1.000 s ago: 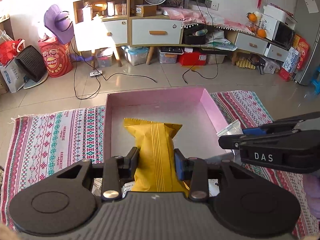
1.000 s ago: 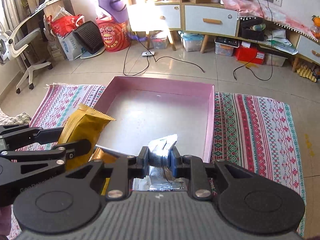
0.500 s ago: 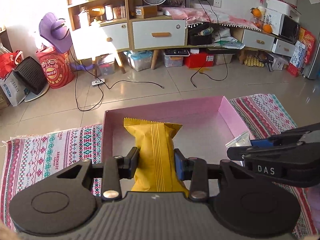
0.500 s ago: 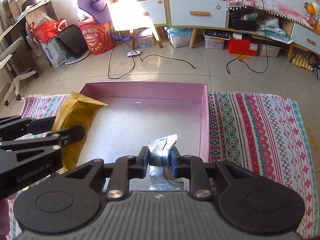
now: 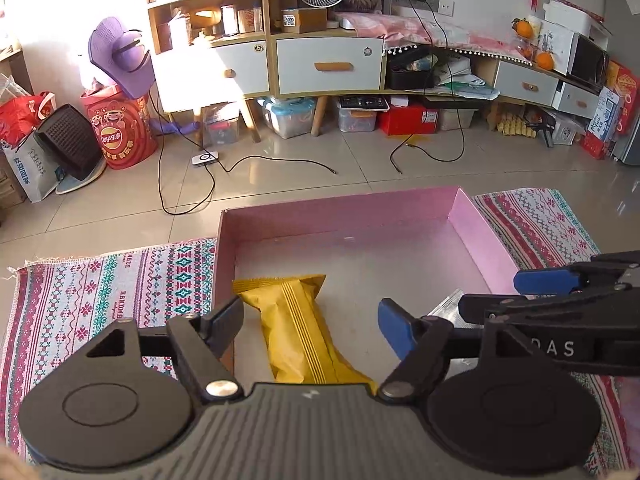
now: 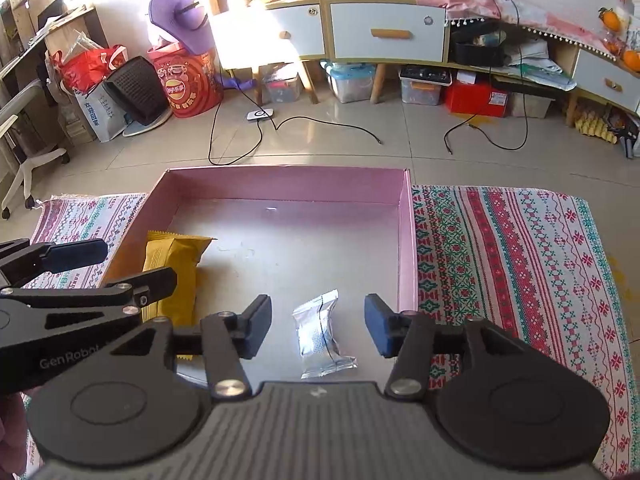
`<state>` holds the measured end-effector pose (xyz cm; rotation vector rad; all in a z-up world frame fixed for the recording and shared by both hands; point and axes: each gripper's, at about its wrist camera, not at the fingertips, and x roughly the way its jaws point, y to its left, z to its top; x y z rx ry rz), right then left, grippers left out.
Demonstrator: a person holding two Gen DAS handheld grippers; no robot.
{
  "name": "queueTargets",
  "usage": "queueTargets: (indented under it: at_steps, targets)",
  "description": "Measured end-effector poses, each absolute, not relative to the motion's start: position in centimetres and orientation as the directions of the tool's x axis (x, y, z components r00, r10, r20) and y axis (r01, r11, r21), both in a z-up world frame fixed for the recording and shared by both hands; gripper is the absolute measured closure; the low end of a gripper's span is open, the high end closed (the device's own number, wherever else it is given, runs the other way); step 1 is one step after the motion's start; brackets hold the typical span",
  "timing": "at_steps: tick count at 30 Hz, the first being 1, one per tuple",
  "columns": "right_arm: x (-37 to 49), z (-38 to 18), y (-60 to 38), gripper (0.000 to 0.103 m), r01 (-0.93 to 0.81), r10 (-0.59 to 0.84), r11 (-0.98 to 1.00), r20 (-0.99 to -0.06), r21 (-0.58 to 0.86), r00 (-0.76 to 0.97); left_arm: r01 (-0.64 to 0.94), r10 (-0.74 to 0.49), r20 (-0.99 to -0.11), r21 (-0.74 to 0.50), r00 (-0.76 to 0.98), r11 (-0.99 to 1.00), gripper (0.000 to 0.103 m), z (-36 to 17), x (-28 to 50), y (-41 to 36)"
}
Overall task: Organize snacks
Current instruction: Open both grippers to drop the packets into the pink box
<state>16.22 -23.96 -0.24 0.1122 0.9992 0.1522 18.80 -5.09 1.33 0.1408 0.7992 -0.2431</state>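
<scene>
A shallow pink box [image 6: 407, 240] sits on a patterned woven rug [image 6: 512, 264] spread over the tiled floor, and both grippers hang over its near edge, angled down into it.

The left gripper [image 5: 310, 322] has its jaws spreading apart. The yellow snack packet [image 5: 298, 330] lies between them on the box floor, close to the left wall, its crimped far end pointing toward the back wall. Neither pad touches it; there is clear space on both sides.

The right gripper [image 6: 318, 326] is opening too, though less widely. The small silver snack packet [image 6: 320, 334] lies flat between its blue-padded fingers [image 6: 376, 328], near the front edge of the box and toward the right wall. It also lies free of the pads.

The two packets are well apart, yellow at the left side, silver at the right, with bare grey box floor between and behind them.

From the left wrist view the right gripper reaches in from the right edge, with a corner of the silver packet showing under it.

Beyond the rug, cables [image 5: 192, 184] trail across the tiles toward a low white cabinet [image 5: 328, 66].
</scene>
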Motion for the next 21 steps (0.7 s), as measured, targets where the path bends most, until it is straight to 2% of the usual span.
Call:
queueTargets:
  at_steps: [2, 4, 7, 14, 21]
  targets:
    - [15.8, 0.2, -24.2, 0.045, -0.075, 0.164, 0.986, -0.824, 0.147, 0.543, 0.262, -0.155, -0.726, 0.036, 0.67, 0.964, 0.016, 1.6, 18.4, -4.9]
    - [15.0, 0.7, -24.4, 0.034, -0.073, 0.15, 0.989, -0.815, 0.132, 0.56, 0.265, -0.167, -0.723, 0.023, 0.671, 0.964, 0.012, 1.7, 17.7, -4.4]
    - [13.7, 1.3, -25.0, 0.025, -0.087, 0.159, 0.987, -0.8, 0.133, 0.578, 0.292, -0.182, -0.723, 0.029, 0.666, 0.956, 0.006, 1.9, 16.3, -4.0]
    - [11.2, 2.3, -25.5, 0.015, -0.094, 0.167, 0.986, -0.79, 0.138, 0.59, 0.297, -0.181, -0.725, 0.035, 0.665, 0.954, 0.0, 2.3, 13.5, -3.0]
    - [8.8, 3.2, -24.9, 0.009, -0.131, 0.161, 0.986, -0.782, 0.102, 0.602, 0.339, -0.179, -0.727, 0.078, 0.663, 0.937, 0.0, 2.1, 10.9, -2.4]
